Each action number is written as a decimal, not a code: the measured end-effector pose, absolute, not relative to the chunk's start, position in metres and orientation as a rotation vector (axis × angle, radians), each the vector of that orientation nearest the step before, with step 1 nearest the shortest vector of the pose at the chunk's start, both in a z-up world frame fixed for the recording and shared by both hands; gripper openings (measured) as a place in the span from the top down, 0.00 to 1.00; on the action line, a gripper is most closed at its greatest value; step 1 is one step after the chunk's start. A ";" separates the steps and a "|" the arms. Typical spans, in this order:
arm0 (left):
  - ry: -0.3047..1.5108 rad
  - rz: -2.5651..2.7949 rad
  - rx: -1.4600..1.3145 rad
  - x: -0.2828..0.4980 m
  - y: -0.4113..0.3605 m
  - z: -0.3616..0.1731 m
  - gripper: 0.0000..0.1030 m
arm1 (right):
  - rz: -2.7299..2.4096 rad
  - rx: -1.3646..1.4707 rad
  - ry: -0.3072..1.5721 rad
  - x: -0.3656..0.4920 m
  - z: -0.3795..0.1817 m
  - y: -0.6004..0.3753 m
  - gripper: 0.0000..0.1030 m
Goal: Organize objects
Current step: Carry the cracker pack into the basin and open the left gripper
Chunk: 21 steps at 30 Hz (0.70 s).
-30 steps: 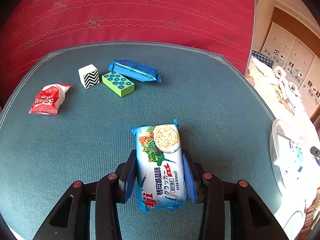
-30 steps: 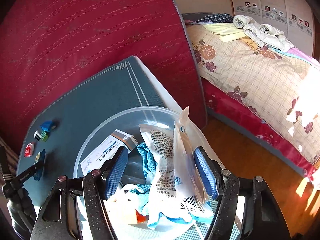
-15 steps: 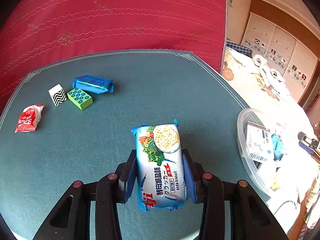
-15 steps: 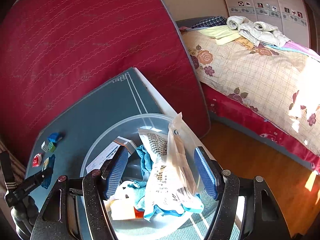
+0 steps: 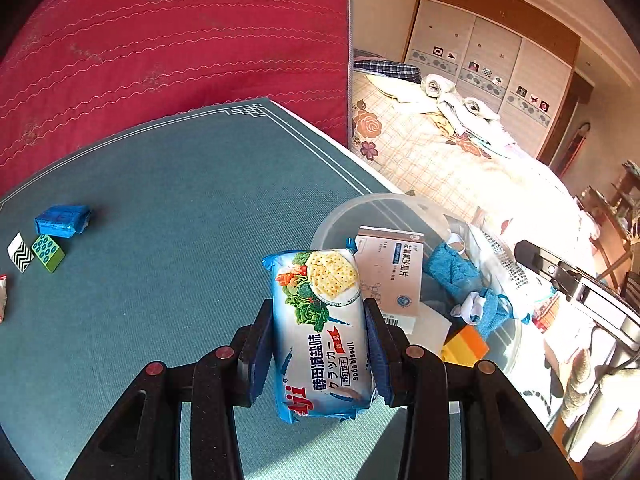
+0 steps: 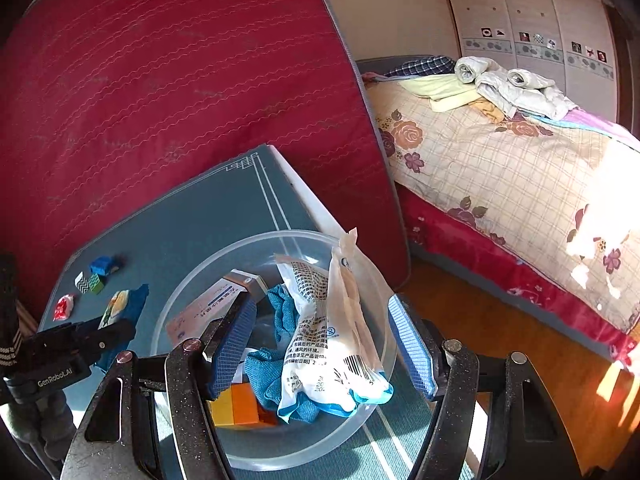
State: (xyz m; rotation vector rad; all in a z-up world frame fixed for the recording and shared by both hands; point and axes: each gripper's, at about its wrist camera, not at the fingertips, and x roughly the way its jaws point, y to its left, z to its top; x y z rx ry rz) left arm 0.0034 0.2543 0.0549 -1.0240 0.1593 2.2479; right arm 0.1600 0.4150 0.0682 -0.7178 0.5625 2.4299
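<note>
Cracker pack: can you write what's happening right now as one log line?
left claw: shut on cracker pack | pack: beside clear bowl | right claw: open over bowl | blocks: on table

Red quilted mattress (image 5: 172, 40) stands upright behind the teal table (image 5: 180, 208). Bed (image 6: 500, 168) with a checked floral cover to the right, folded pale clothes (image 6: 508, 84) and a plaid pillow (image 6: 420, 66) piled at its head. White wardrobe (image 6: 532, 16) with small pictures on its doors behind the bed. Wooden floor (image 6: 500, 320) beside the bed.

Biscuit packet (image 5: 320, 328) now beside the clear bowl (image 5: 384, 208).
</note>
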 end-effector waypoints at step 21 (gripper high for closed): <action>0.300 2.111 -0.857 0.022 0.334 0.061 0.27 | 2.397 -0.656 0.649 0.176 0.065 0.428 0.32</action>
